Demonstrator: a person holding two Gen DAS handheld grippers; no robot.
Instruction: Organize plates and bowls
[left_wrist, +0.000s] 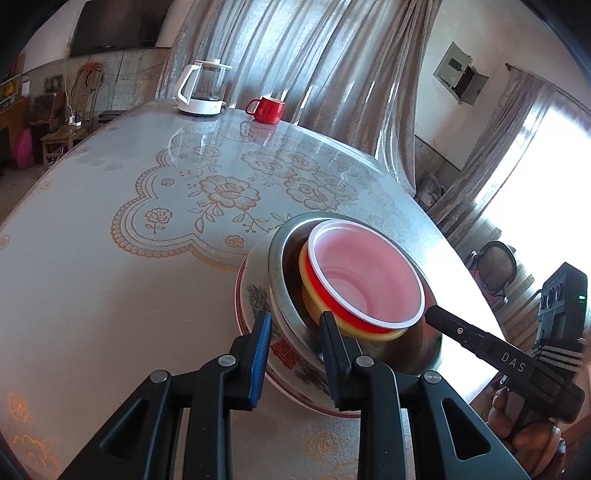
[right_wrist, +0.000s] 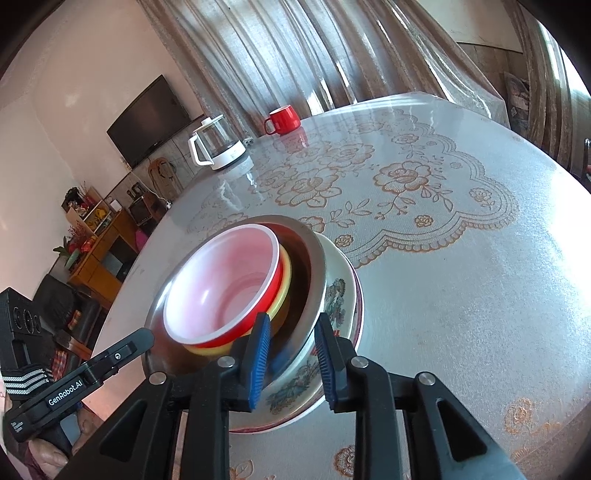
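I see a round table (left_wrist: 92, 258) under a glossy lace-patterned floral cover. Directly on it: a glass kettle on its white base (left_wrist: 203, 88), a red mug (left_wrist: 266, 109) beside it, and a floral-patterned plate (right_wrist: 332, 306) bearing nested bowls.

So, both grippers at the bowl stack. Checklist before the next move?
1. Nesting, red bowl in yellow bowl in steel bowl in floral bowl: ok.
2. Red and yellow centred in the steel bowl: not ok, they sit off to one side.
3. Left gripper, jaws straddle the stack's rim: ok.
4. Right gripper, jaws straddle the opposite rim: ok.
5. Pads pressing on the rims: cannot tell.
6. Kettle and mug well away across the table: ok.
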